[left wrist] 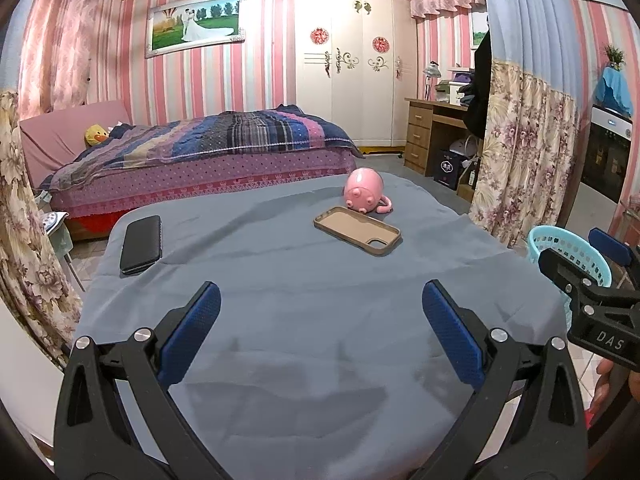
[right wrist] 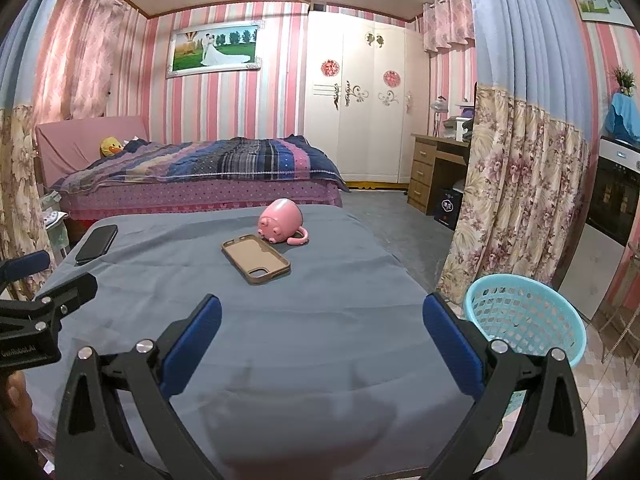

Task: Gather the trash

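Basket (right wrist: 524, 316) for trash stands on the floor just beside the right edge of the table (right wrist: 280, 320) (turquoise, open mesh wall); you cannot see into its bottom. Your left gripper (left wrist: 320, 332) and right gripper (right wrist: 322, 334) both hover over the near part of the grey cloth, jaws wide apart, nothing between them. On the cloth you have a brown phone case (right wrist: 256, 260) lying flat, a pink mug (right wrist: 280, 220) tipped on its side just behind it, and a black phone (right wrist: 97, 243) at the far left corner.
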`<state>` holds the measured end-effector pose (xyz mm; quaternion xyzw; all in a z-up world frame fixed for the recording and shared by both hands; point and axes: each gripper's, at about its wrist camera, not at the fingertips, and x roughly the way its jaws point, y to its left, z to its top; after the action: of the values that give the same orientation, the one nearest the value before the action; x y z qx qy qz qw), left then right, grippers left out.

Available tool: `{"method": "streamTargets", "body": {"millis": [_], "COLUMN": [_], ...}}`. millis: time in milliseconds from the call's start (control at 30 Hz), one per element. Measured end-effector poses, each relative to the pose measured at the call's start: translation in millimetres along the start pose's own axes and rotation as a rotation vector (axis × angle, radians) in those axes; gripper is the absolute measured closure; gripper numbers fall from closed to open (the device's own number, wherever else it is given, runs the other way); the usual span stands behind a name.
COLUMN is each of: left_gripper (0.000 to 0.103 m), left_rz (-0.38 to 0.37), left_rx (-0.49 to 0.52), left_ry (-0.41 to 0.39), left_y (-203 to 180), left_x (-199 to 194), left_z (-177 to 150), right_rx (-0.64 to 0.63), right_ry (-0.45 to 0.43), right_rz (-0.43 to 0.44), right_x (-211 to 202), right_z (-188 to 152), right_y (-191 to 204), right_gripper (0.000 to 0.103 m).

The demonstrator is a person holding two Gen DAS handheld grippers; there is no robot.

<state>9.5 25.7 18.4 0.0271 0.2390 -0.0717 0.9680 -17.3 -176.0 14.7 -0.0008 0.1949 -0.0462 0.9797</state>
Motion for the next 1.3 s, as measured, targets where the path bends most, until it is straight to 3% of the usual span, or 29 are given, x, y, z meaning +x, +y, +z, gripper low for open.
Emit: {"method": "streamTargets", "body": {"millis": [1300], "left_gripper": [0.005], "left_rz": [0.025], "left_rx": [-0.023], "left_ry": [0.007], "left_y": [1.0], "left_x": [0.9], "left_z": [-8.2], "right_rx": [0.002], "right_ry": [0.005], "right_rz": [0.013], "right_x": [3.0], "right_z": [-4.3], "right_y": [4.9], "right_gripper": [0.005]}}
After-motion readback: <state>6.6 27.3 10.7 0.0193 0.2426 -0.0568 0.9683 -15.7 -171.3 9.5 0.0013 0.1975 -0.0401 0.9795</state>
